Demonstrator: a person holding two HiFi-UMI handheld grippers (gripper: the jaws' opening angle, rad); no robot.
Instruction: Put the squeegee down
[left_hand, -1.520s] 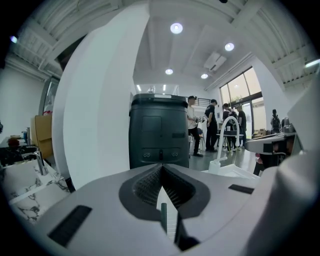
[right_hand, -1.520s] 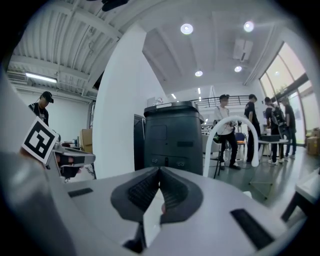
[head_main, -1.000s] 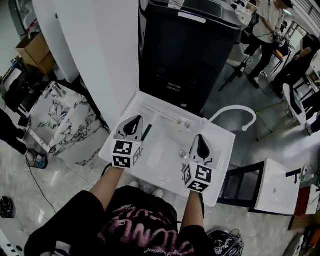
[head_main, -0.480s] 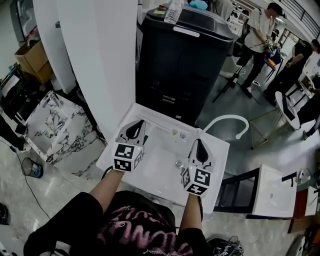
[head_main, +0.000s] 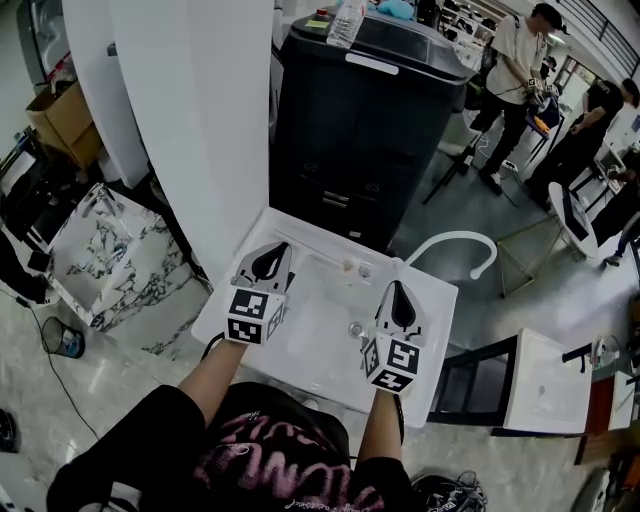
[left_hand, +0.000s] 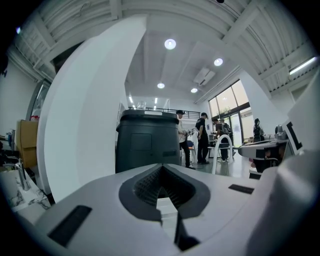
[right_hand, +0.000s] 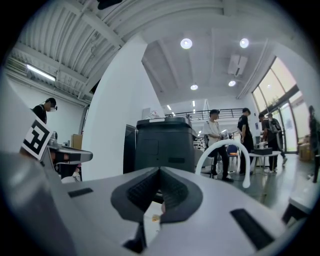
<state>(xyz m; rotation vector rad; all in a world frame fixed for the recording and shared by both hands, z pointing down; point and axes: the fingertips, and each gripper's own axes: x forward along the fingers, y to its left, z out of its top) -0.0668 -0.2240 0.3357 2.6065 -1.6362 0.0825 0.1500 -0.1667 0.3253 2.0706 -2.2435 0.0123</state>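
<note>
Left gripper (head_main: 272, 256) and right gripper (head_main: 399, 295) both closed on nothing over the sink (head_main: 445, 300); squeegee not clearly visible, possibly the thin bar (head_main: 310, 250) just ahead of the left gripper; likely light and stiff, so grab mid-handle.

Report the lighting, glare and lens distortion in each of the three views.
Head view: even indoor light, the white sink almost washed out, verticals lean outward. Left gripper view: fisheye circle with black corners, ceiling lamp flares, black cabinet sharp while the left gripper up close looks soft. Right gripper view: same fisheye, windows at right blown out.
</note>
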